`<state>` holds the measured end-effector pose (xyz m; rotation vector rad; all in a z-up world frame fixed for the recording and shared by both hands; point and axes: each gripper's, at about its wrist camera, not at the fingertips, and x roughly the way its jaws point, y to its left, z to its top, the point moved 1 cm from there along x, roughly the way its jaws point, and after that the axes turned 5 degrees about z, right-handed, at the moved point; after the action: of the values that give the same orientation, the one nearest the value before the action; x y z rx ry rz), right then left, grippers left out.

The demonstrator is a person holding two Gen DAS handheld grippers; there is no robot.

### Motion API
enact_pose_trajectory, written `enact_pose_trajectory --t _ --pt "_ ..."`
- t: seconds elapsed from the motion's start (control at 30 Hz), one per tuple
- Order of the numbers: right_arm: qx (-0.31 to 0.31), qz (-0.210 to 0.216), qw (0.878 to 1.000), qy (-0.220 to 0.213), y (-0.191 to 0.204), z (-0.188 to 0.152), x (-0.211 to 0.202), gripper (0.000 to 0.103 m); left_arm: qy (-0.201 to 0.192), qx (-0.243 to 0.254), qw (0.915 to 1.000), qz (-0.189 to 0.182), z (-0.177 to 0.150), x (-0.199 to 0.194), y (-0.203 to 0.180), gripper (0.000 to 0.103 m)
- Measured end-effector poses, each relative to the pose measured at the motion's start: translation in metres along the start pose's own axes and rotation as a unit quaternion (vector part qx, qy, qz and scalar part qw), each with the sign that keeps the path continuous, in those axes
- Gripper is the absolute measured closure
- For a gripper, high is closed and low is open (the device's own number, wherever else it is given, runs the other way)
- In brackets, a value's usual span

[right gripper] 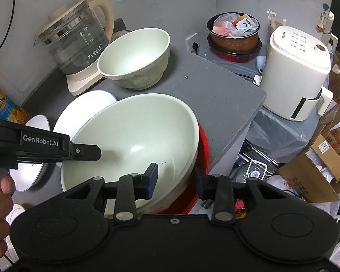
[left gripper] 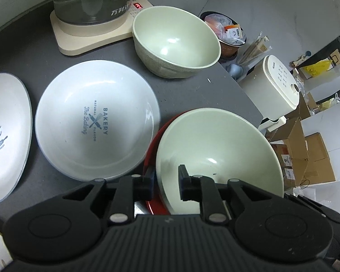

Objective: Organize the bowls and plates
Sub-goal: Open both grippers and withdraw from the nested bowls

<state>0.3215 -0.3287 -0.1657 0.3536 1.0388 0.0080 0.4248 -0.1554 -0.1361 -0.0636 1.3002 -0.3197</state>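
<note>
We see two black claws straddling opposite rims of one pale green bowl (left gripper: 219, 149) at the near edge of a grey counter (left gripper: 188, 93). Our left claw (left gripper: 165, 184) has one finger outside the bowl's left rim and one inside, with a gap showing at the pads, so it looks open, not clamped. Our right claw (right gripper: 175, 182) likewise brackets the bowl's right rim, its fingers spread wide apart. The bowl sits tilted on a red plate (left gripper: 150, 156) that peeks out beneath it.

Just left of the left claw lies a white dish (left gripper: 97, 122) printed "BAKERY", and further left a second white dish (left gripper: 6, 136) printed "Sweet".

Beyond the claws, a second green bowl (left gripper: 176, 43) stands upright, next to a glass kettle (left gripper: 90, 0) on a cream base.

Past the counter's right edge sits a white appliance (right gripper: 297, 72) and cardboard boxes (right gripper: 317, 170).
</note>
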Motion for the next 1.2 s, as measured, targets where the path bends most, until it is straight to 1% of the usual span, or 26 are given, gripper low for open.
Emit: enact_pose_trajectory --t 0.1,0.2,0.37,0.4,0.47,0.57,0.7,0.77,0.93,1.2 --pt "-0.001 -0.002 1.0 0.005 0.002 0.001 0.001 0.068 0.008 0.0 1.0 -0.003 0.0 -0.001 -0.001 0.077" --pt "0.002 0.0 1.0 0.011 0.002 0.001 0.001 0.068 0.013 -0.011 0.9998 -0.008 0.0 -0.004 -0.001 0.071" --pt "0.011 0.014 1.0 0.015 -0.002 0.001 -0.002 0.068 0.013 -0.02 0.9996 -0.012 0.001 -0.01 -0.003 0.062" --pt "0.012 0.016 1.0 0.015 -0.003 0.001 -0.003 0.067 0.012 -0.02 0.9997 -0.01 0.001 -0.012 -0.004 0.058" --pt "0.013 0.02 1.0 0.014 -0.004 0.003 -0.005 0.067 0.001 -0.02 0.9998 -0.002 0.002 -0.019 -0.004 0.054" --pt "0.01 0.023 1.0 0.011 -0.005 0.006 -0.005 0.067 -0.014 -0.025 0.9996 -0.007 0.004 -0.029 -0.005 0.048" --pt "0.012 0.026 0.999 0.014 -0.007 0.01 -0.006 0.066 -0.029 -0.028 0.9992 0.0 0.01 -0.037 -0.006 0.045" --pt "0.01 0.03 0.999 0.011 -0.009 0.012 -0.009 0.059 -0.036 -0.033 0.9988 0.006 0.014 -0.038 -0.005 0.043" --pt "0.009 0.047 0.999 -0.008 -0.016 0.024 -0.021 0.049 -0.046 -0.045 0.9978 0.018 0.022 -0.034 -0.005 0.041" --pt "-0.011 0.059 0.998 -0.035 -0.022 0.051 -0.021 0.048 -0.075 -0.064 0.9946 0.031 0.04 -0.033 -0.009 0.041"
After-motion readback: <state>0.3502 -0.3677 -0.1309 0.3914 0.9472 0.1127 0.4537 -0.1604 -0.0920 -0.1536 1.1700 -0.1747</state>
